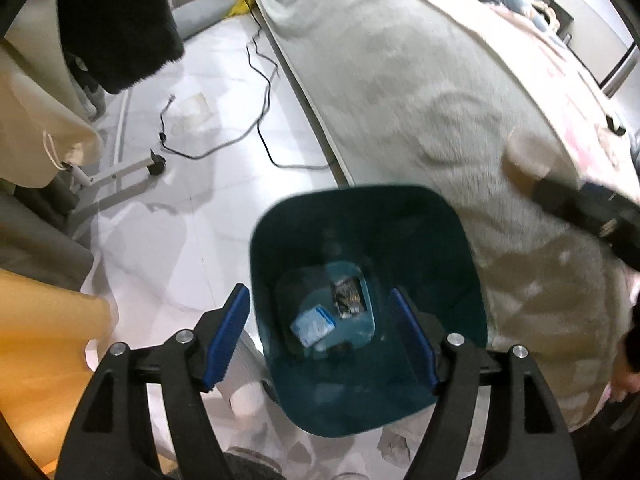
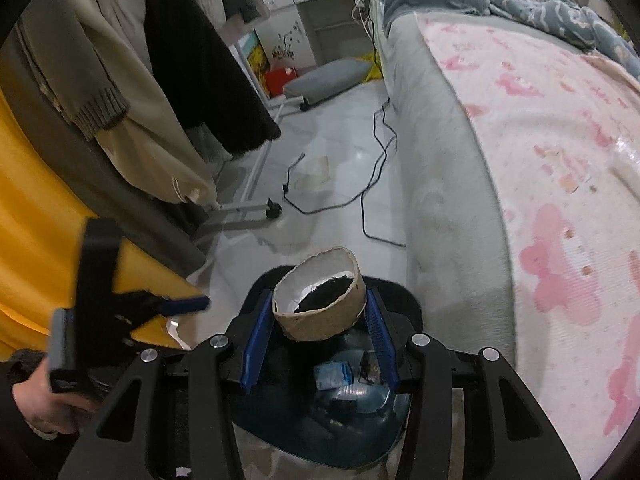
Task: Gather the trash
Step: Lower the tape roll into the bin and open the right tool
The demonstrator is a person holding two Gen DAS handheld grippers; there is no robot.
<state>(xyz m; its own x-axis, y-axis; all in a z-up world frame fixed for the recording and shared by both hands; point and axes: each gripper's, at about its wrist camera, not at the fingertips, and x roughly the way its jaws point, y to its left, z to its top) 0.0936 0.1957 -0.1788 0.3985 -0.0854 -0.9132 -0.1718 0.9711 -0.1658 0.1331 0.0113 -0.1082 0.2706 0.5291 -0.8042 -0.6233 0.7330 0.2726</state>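
Observation:
A dark teal trash bin (image 1: 448,240) stands on the floor beside the bed. Inside lie a light blue packet (image 1: 313,325) and a dark wrapper (image 1: 347,297). My left gripper (image 1: 320,334) is open and empty, just above the bin's near rim. My right gripper (image 2: 320,332) is shut on a brown cardboard roll (image 2: 320,312) and holds it over the bin (image 2: 400,296). The roll also shows blurred at the right of the left wrist view (image 1: 526,158). The packet (image 2: 332,374) shows in the bin below the roll.
A bed with a grey cover (image 1: 400,92) and pink sheet (image 2: 540,140) runs along the right. Black cables (image 1: 264,120) lie on the white tile floor. A clothes rack with hanging garments (image 2: 172,60) and a wheeled base (image 1: 156,166) stands left. Yellow fabric (image 2: 32,200) hangs near left.

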